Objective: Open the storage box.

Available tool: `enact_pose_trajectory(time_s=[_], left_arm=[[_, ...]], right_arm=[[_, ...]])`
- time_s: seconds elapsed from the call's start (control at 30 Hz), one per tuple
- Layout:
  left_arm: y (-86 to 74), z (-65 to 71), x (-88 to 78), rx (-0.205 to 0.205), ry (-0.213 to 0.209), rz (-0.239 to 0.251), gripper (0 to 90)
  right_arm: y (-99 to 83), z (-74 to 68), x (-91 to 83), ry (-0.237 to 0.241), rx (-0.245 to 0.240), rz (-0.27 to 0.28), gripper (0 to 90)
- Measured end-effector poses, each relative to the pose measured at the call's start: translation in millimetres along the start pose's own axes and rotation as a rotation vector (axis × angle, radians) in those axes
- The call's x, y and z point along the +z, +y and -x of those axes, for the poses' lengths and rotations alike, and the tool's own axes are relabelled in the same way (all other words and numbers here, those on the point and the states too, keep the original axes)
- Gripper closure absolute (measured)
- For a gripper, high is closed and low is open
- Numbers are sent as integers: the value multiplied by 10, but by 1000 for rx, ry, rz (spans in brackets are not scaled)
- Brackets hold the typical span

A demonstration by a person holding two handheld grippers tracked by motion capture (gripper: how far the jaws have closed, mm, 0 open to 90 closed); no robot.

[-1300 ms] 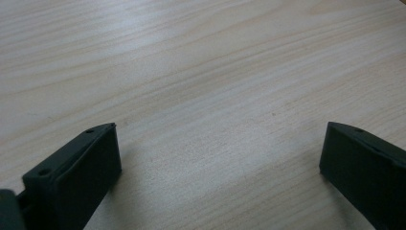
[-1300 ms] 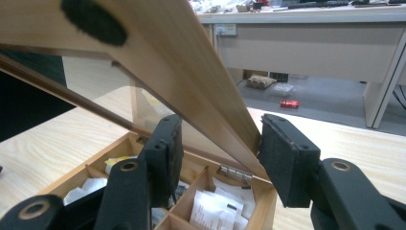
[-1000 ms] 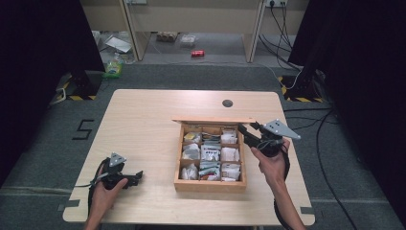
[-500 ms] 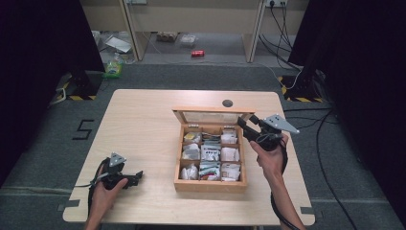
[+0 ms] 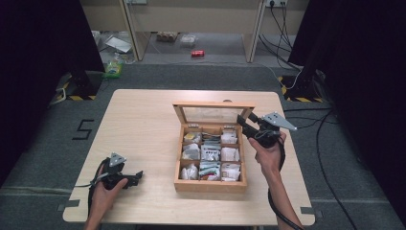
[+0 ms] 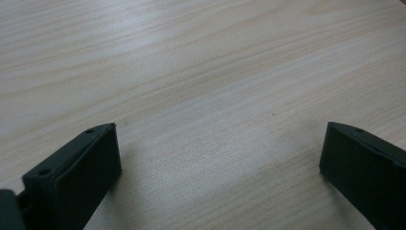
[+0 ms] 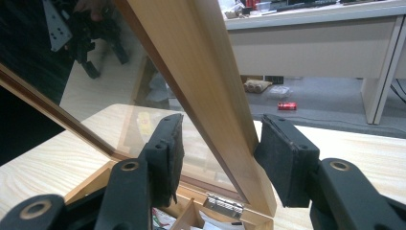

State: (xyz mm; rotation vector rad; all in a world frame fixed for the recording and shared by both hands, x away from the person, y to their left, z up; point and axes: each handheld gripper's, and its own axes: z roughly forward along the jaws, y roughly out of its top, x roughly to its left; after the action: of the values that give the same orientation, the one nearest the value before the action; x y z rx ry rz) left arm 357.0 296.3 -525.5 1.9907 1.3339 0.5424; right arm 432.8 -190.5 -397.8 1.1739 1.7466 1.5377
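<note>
A wooden tea box (image 5: 209,184) with several compartments of packets stands at mid-table, and its glass lid (image 5: 213,114) is raised upright. My right gripper (image 5: 245,120) is at the lid's right end. In the right gripper view the lid's light wood side rail (image 7: 225,120) runs between the parted jaws of the right gripper (image 7: 218,146). The right pad (image 7: 282,158) lies against the rail, while the left pad stands a little apart from it. My left gripper (image 5: 136,176) rests on the table at the near left, and the left gripper view shows it (image 6: 218,158) wide open over bare wood.
The table (image 5: 143,120) is bare wood to the left of the box. A small dark round mark (image 5: 227,101) sits behind the lid near the far edge. The floor beyond holds a red can (image 5: 197,53), desk legs and cables.
The box's lid has swung up from low over the box to upright. My right gripper has risen slightly with it. The left gripper has stayed put.
</note>
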Motion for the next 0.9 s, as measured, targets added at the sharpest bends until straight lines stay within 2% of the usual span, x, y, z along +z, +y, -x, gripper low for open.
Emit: enact_pose_trajectory(time_s=[0.53,0.8,0.9], left_arm=[[0,0,0,1,0,0,0],[0,0,0,1,0,0,0],[0,0,-1,2,0,-1,0]], right_arm=[[-28,75,131,-8,13,0,524],[-87,129,208,-10,49,-8,535],[-96,150,234,-18,41,-11,536]])
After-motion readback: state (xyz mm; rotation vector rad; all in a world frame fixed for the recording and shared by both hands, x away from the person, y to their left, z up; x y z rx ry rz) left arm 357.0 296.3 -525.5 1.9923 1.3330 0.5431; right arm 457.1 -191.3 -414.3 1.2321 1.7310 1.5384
